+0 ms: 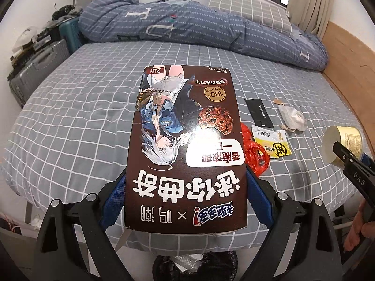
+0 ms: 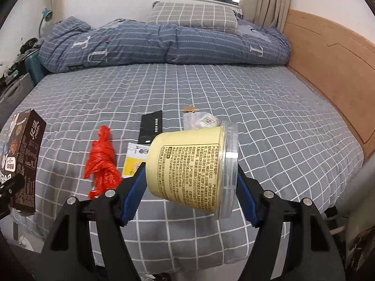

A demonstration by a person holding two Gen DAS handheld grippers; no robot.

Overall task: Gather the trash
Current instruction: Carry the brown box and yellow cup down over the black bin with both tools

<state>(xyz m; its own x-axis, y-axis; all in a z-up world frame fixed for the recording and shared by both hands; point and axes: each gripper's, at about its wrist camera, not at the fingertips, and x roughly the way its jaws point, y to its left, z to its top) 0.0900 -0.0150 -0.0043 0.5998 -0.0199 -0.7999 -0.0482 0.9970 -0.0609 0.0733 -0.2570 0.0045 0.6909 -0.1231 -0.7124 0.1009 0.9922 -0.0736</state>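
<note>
My left gripper is shut on a brown cookie box, held flat above the bed; the same box shows at the left edge of the right wrist view. My right gripper is shut on a pale yellow tub with a clear lid, held on its side; that tub appears at the right of the left wrist view. On the sheet lie a red plastic bag, a yellow-white sachet, a black packet and a crumpled white wrapper.
The bed has a grey checked sheet, with a blue quilt and a pillow at its far end. A wooden bed frame runs along the right. Suitcases stand left of the bed. A dark bag lies below the gripper.
</note>
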